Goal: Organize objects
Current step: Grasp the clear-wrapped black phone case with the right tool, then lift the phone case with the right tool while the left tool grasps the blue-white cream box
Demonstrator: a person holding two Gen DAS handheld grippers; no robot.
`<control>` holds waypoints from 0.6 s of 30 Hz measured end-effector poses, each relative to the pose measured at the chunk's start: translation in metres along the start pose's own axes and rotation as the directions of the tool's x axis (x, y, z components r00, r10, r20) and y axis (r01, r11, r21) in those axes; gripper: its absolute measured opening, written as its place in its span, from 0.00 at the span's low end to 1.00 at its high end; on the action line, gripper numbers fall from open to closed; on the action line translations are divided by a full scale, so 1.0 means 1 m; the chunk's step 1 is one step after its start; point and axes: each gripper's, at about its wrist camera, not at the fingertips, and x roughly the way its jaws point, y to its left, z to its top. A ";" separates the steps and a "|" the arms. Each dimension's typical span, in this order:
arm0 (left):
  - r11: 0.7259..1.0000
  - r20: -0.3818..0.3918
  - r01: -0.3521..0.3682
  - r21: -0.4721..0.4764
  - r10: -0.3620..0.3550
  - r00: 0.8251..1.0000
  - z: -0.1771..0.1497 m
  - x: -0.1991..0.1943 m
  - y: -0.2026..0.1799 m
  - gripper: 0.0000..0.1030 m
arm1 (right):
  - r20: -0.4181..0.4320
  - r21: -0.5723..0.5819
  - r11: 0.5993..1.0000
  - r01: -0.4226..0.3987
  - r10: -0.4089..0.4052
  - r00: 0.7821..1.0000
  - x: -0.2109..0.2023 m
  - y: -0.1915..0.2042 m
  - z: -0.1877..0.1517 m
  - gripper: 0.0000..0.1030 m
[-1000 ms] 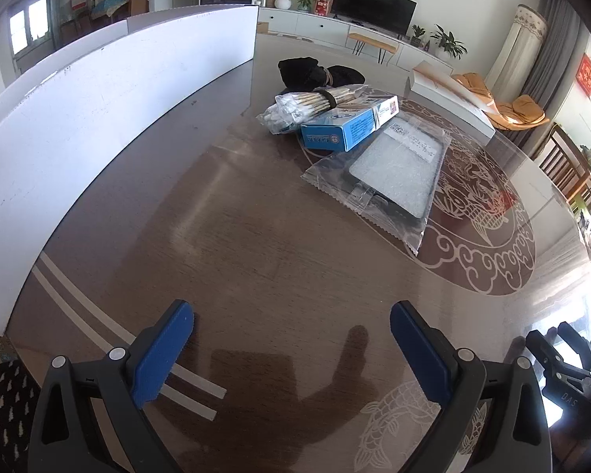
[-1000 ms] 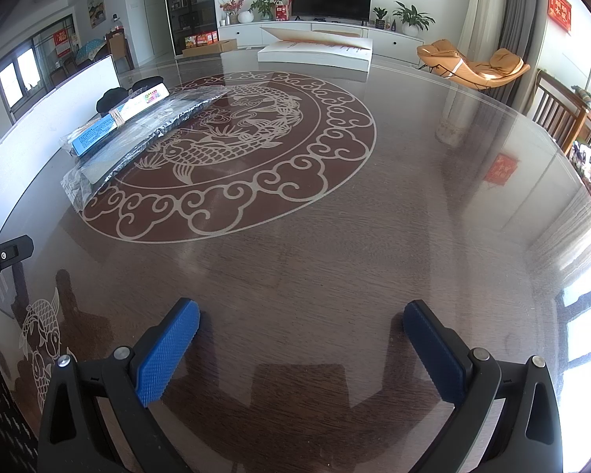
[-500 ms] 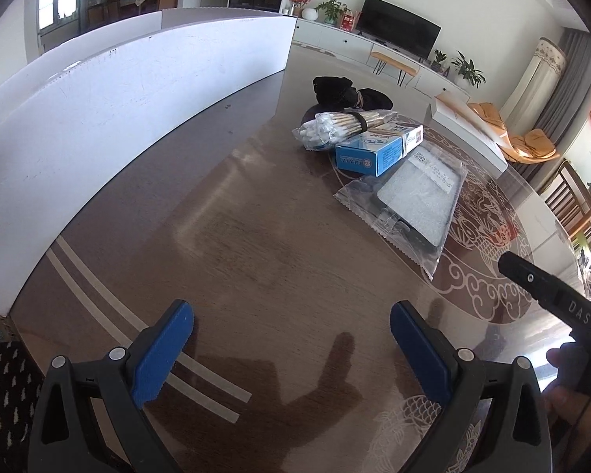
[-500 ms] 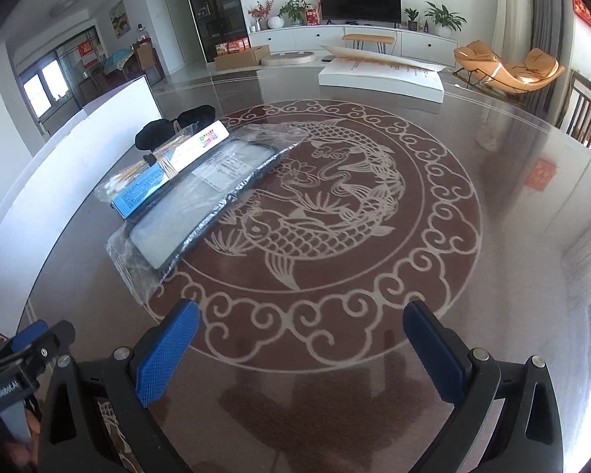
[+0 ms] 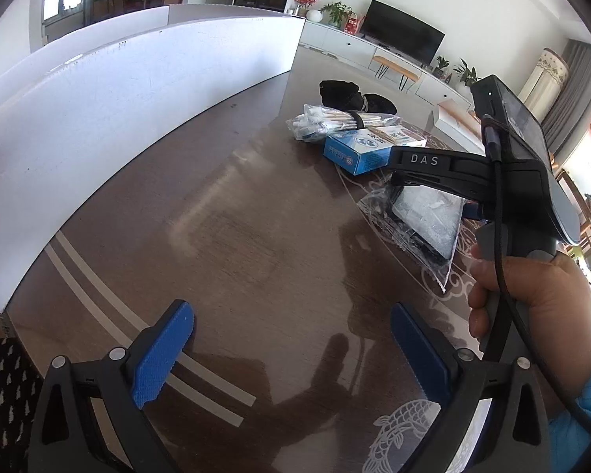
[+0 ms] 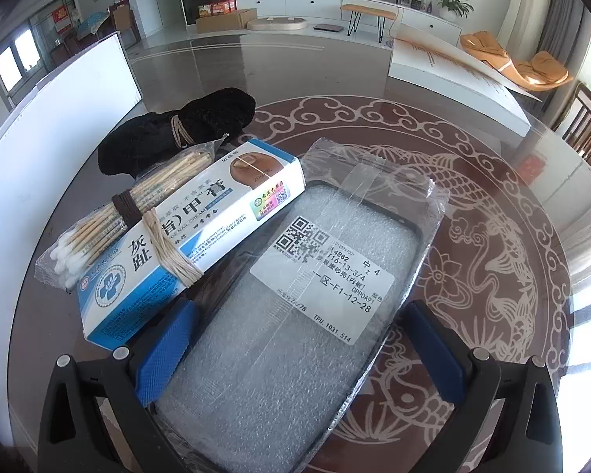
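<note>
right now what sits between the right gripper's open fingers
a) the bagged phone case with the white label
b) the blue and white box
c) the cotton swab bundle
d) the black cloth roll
a: in the right wrist view the right gripper is open, with the bagged phone case lying between its blue pads, while the blue and white box lies off to the left of it.

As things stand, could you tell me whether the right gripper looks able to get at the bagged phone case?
Probably yes: the right gripper is open, its pads either side of the bagged phone case, nothing between them.
</note>
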 end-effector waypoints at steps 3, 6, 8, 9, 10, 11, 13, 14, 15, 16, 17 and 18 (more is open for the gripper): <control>1.000 0.006 -0.004 0.003 0.004 1.000 0.000 -0.001 0.000 0.99 | 0.041 -0.013 1.000 0.000 0.000 0.999 -0.011 -0.014 -0.015 0.82; 1.000 -0.004 -0.013 0.014 0.013 1.000 0.000 0.002 -0.003 0.99 | 0.049 -0.008 1.000 -0.001 0.001 0.999 -0.021 -0.038 -0.032 0.77; 0.999 -0.008 -0.018 0.027 0.018 1.000 -0.001 0.003 -0.005 0.99 | 0.054 -0.007 1.000 0.000 0.001 0.999 -0.028 -0.058 -0.048 0.77; 0.999 -0.011 -0.019 0.035 0.019 1.000 -0.001 0.004 -0.007 0.99 | 0.057 -0.008 1.000 0.001 -0.001 0.998 -0.031 -0.069 -0.056 0.77; 0.999 -0.015 -0.019 0.043 0.020 1.000 -0.001 0.005 -0.008 0.99 | 0.059 -0.004 1.000 0.004 -0.004 0.998 -0.037 -0.079 -0.065 0.77; 0.999 -0.020 -0.018 0.051 0.019 1.000 -0.002 0.006 -0.009 0.99 | 0.062 0.002 1.000 0.009 -0.009 0.998 -0.043 -0.091 -0.075 0.77; 0.997 -0.025 -0.022 0.068 0.024 0.999 -0.003 0.008 -0.013 0.99 | 0.068 0.021 1.000 0.017 -0.018 0.998 -0.053 -0.114 -0.094 0.77; 0.997 -0.027 -0.021 0.077 0.023 0.999 -0.003 0.008 -0.014 0.99 | 0.071 0.028 0.999 0.021 -0.023 0.997 -0.058 -0.124 -0.104 0.77; 0.996 -0.029 -0.021 0.086 0.024 0.999 -0.004 0.008 -0.016 0.99 | 0.077 0.034 0.999 0.024 -0.026 0.997 -0.063 -0.134 -0.112 0.77; 0.995 -0.030 -0.023 0.096 0.026 0.999 -0.005 0.009 -0.017 0.99 | 0.085 0.040 0.999 0.024 -0.027 0.996 -0.069 -0.142 -0.122 0.77; 0.994 -0.032 -0.027 0.107 0.030 0.999 -0.006 0.009 -0.019 0.99 | 0.095 0.041 0.999 0.026 -0.030 0.995 -0.074 -0.149 -0.131 0.77; 0.993 -0.033 -0.030 0.116 0.034 0.999 -0.006 0.010 -0.021 0.99 | 0.105 0.040 0.999 0.024 -0.028 0.994 -0.078 -0.154 -0.139 0.77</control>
